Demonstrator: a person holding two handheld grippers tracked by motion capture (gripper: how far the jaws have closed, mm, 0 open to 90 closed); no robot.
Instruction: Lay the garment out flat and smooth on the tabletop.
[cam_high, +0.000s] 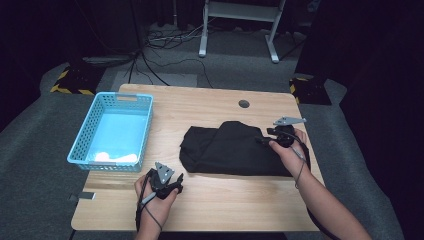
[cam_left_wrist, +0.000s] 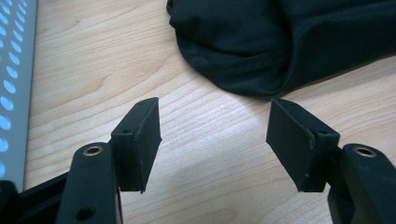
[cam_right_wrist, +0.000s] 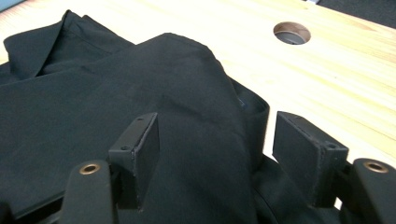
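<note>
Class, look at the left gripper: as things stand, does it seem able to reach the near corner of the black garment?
Probably yes. The left gripper is open over bare table, and the black garment lies just ahead with nothing between them.

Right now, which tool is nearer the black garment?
Right. The right tool sits over the black garment's right end, open with cloth between its jaws. The left tool is open over bare table, short of the garment's near-left corner.
</note>
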